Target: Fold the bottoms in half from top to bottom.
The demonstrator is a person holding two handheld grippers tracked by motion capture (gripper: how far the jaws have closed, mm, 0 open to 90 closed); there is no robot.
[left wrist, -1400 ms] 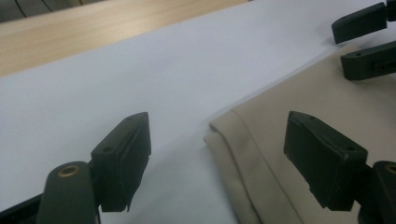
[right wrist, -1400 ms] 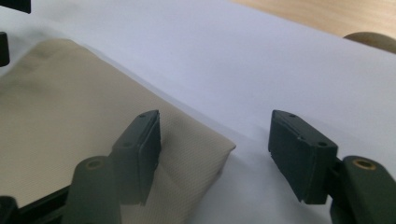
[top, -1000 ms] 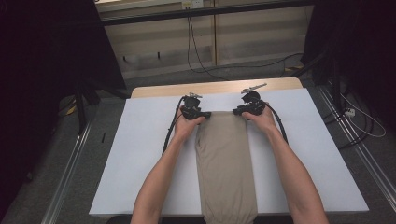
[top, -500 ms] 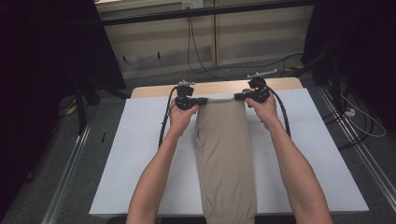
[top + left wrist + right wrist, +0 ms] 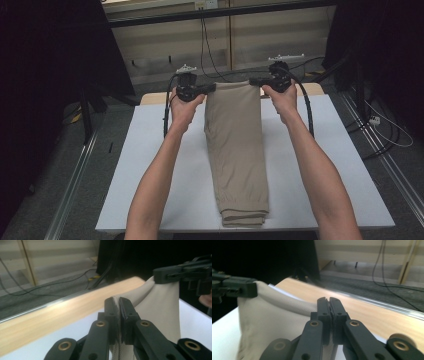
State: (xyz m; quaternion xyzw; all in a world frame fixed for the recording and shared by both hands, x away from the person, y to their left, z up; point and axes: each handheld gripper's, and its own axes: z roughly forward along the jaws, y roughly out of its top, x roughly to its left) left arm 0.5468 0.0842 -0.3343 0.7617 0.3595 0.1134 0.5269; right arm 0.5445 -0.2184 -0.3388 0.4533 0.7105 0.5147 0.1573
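Note:
A pair of folded beige trousers point(image 5: 235, 145) lies lengthwise on the white table point(image 5: 350, 165), its far end lifted off the surface. My left gripper point(image 5: 214, 88) is shut on the far left corner of that end, and my right gripper point(image 5: 251, 81) is shut on the far right corner. The cloth hangs taut between them and slopes down to the cuffs near the front edge. In the left gripper view the beige trousers point(image 5: 160, 307) are pinched between my shut jaws at the left gripper point(image 5: 119, 300). In the right gripper view the trousers point(image 5: 274, 312) run into my right gripper point(image 5: 329, 300).
A wooden strip point(image 5: 150, 98) runs along the table's far edge. Cables point(image 5: 207, 45) lie on the grey floor beyond it. Dark stands point(image 5: 85, 110) flank the table on both sides, and metal rails point(image 5: 75, 180) run along the floor.
Both hands have risen, carrying the far end of the trousers up off the table. The cloth now hangs stretched between the two grippers.

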